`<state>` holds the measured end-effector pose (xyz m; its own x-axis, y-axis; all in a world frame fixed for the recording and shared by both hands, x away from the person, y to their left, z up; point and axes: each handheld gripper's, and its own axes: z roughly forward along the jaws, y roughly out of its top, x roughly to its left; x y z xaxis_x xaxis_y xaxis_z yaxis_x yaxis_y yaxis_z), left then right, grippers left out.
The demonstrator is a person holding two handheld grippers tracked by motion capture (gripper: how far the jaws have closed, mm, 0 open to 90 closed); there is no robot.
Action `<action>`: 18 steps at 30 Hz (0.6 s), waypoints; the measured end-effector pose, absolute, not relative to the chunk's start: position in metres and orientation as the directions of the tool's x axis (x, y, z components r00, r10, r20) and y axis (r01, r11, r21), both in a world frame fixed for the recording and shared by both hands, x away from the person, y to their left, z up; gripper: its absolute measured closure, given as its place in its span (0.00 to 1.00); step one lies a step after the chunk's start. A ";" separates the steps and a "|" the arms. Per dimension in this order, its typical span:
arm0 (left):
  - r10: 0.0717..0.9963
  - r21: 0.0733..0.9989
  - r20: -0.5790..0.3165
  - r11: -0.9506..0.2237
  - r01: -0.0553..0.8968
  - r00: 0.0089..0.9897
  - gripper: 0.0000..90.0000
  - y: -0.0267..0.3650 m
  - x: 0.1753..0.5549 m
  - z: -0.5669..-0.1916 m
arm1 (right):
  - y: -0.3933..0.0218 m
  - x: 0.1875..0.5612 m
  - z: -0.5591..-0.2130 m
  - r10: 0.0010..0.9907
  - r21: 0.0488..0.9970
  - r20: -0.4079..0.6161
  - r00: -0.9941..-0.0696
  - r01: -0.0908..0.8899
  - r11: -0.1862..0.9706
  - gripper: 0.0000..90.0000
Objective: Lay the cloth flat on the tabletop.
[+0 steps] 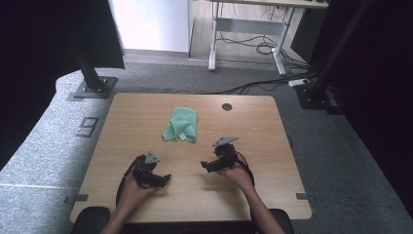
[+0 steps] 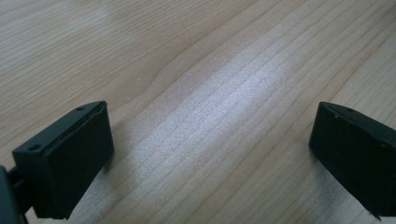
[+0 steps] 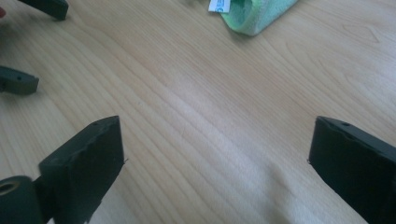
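A crumpled green cloth (image 1: 180, 125) lies on the wooden table (image 1: 263, 146), a little back of centre. In the right gripper view the green cloth (image 3: 256, 13) sits at the top edge with a white label (image 3: 218, 5). My left gripper (image 1: 165, 179) rests low over the front left of the table, open, pointing right. Its jaws (image 2: 210, 140) stand wide apart over bare wood. My right gripper (image 1: 204, 165) is open too, pointing left, short of the cloth, and its jaws (image 3: 215, 149) hold nothing. The left gripper's fingertips (image 3: 19, 82) appear at the far left of the right gripper view.
A dark round grommet hole (image 1: 227, 107) sits near the table's back edge. Black posts on base plates stand behind the table at left (image 1: 92, 87) and right (image 1: 316, 92). A white-legged desk (image 1: 246, 34) with cables stands farther back on grey carpet.
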<state>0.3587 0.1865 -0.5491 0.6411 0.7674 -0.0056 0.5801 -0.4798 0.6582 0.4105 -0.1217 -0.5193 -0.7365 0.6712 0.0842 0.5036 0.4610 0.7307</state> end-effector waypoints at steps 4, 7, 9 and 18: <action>0.768 0.658 -0.006 -0.480 0.580 0.641 0.00 0.186 0.359 -0.549 | -0.119 0.418 -0.519 0.675 0.736 0.083 -0.733 0.502 0.455 0.10; 0.767 0.658 -0.006 -0.480 0.580 0.641 0.00 0.187 0.359 -0.549 | -0.118 0.422 -0.518 0.675 0.738 0.080 -0.734 0.499 0.455 0.13; 0.767 0.658 -0.005 -0.480 0.580 0.641 0.00 0.187 0.359 -0.549 | -0.116 0.426 -0.518 0.672 0.736 0.074 -0.737 0.495 0.462 0.14; 0.767 0.658 -0.007 -0.479 0.580 0.641 0.00 0.186 0.359 -0.549 | -0.107 0.440 -0.517 0.654 0.735 0.073 -0.753 0.484 0.475 0.19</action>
<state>0.3590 0.1862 -0.5491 0.6410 0.7675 -0.0066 0.5804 -0.4791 0.6584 0.4395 -0.1067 -0.5168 -0.7527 0.6543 0.0728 0.4836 0.4746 0.7355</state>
